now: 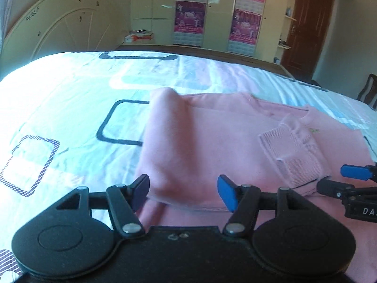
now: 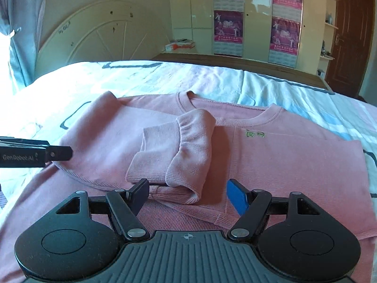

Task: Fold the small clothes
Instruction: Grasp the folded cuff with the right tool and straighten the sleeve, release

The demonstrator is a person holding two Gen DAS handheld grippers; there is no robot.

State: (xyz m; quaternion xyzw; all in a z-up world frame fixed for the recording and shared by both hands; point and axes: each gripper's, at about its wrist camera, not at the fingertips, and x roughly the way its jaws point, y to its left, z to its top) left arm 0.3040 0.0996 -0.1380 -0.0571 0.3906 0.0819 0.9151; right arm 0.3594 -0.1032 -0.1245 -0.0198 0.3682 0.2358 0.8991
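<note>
I see the pink sweater (image 2: 271,160) lying flat on the bed (image 2: 70,87), with its sleeve cuff (image 2: 174,153) folded over the chest. My left gripper (image 1: 183,192) and right gripper (image 2: 188,195) are both wide open and hold nothing. For a clean fold, I should take the near hem at two corners together and lift evenly.

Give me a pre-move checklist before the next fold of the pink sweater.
1. Left claw open, empty: ok.
2. Right claw open, empty: ok.
3. Pink sweater lying on the bed sheet: ok.
4. Sleeve folded across the chest: ok, though its cuff is bunched.
5. Opposite side folded in: not ok; it lies spread out.
6. Bottom hem flat: cannot tell, hidden by the claws.
</note>
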